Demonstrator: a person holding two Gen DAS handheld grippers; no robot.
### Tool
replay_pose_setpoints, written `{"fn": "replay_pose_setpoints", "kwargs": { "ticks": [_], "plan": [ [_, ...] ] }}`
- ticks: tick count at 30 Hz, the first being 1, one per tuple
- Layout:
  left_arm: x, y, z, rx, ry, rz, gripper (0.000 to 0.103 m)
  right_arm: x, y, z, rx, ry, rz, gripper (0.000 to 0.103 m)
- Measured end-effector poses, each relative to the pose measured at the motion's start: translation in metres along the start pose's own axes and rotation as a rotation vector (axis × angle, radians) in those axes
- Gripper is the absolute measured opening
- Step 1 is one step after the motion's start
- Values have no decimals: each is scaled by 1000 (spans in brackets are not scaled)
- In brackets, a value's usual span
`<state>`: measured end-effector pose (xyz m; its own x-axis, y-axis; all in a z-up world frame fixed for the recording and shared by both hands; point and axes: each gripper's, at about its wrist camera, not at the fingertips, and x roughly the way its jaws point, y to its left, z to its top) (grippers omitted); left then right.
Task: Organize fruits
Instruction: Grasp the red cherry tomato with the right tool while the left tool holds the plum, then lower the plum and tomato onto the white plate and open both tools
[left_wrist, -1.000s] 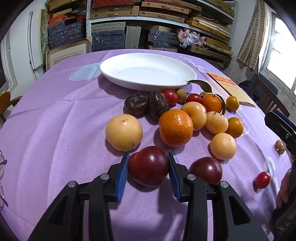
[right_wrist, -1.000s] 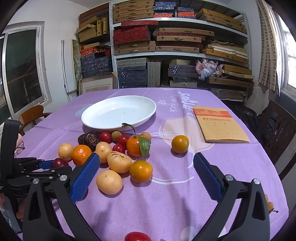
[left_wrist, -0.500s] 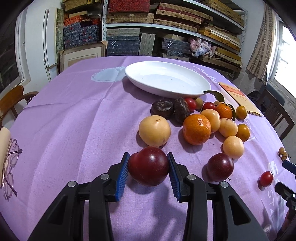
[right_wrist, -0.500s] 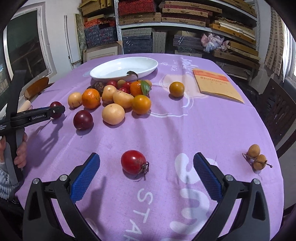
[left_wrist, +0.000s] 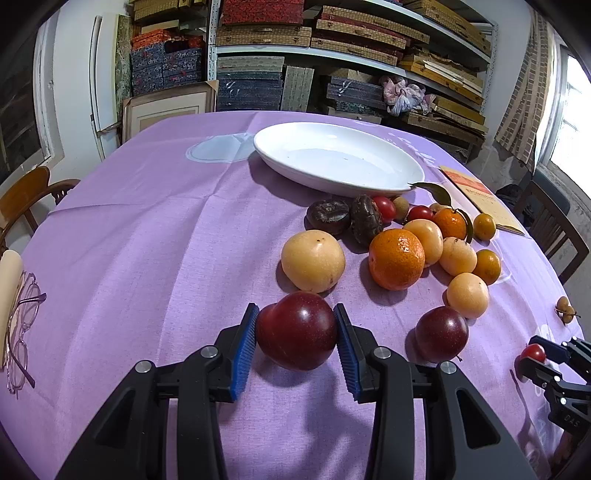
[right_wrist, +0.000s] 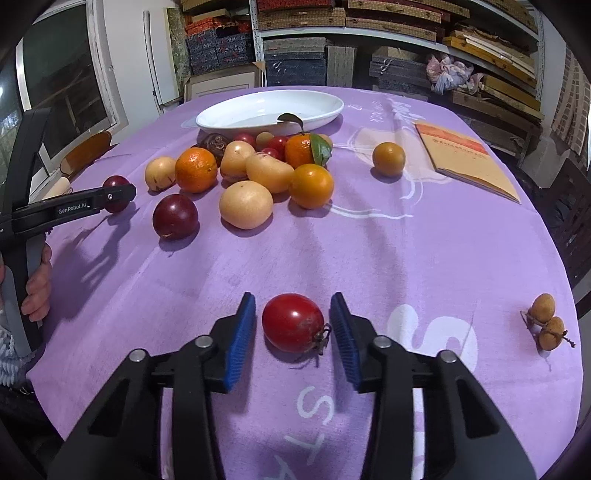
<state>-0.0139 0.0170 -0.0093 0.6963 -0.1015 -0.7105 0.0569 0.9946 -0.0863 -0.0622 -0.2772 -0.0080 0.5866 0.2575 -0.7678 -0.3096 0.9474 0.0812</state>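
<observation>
Plum (left_wrist: 297, 329), dark red, pinched between blue pads of left gripper (left_wrist: 296, 345), low over purple tablecloth (left_wrist: 147, 229). Right gripper (right_wrist: 293, 334) jaws closing around cherry tomato (right_wrist: 293, 322) lying on cloth; small gaps either side, pads not touching. Beyond: second plum (left_wrist: 441, 333), mixed fruit cluster (right_wrist: 266, 166), white plate (left_wrist: 338, 158) behind it. Longans (right_wrist: 546, 321) well apart at right.

A glossy dark-red round plum (left_wrist: 296, 329) sits pinched between blue pads; a small shiny red tomato (right_wrist: 293, 322) lies on its side near the tabletop's near edge.
</observation>
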Motion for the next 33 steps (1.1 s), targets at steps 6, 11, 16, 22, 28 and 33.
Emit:
{"fn": "replay_pose_setpoints", "kwargs": {
  "ticks": [6, 11, 16, 22, 28, 33],
  "plan": [
    [1, -1, -1, 5, 3, -6, 41, -1, 0, -7, 1, 11, 5, 32],
    [2, -1, 0, -1, 15, -33, 41, -13, 0, -3, 2, -20, 35, 31],
    [5, 0, 30, 1, 37, -56, 41, -39, 4, 55, -45, -130, 65, 31],
    [16, -10, 99, 65, -36, -17, 41, -8, 6, 149, -73, -188, 61, 32],
    [73, -21, 147, 71, 7, -7, 41, 84, 4, 222, -78, -96, 39, 32],
    [121, -17, 165, 37, 69, -14, 41, 144, 3, 246, -92, -4, 19, 32]
  ]
}}
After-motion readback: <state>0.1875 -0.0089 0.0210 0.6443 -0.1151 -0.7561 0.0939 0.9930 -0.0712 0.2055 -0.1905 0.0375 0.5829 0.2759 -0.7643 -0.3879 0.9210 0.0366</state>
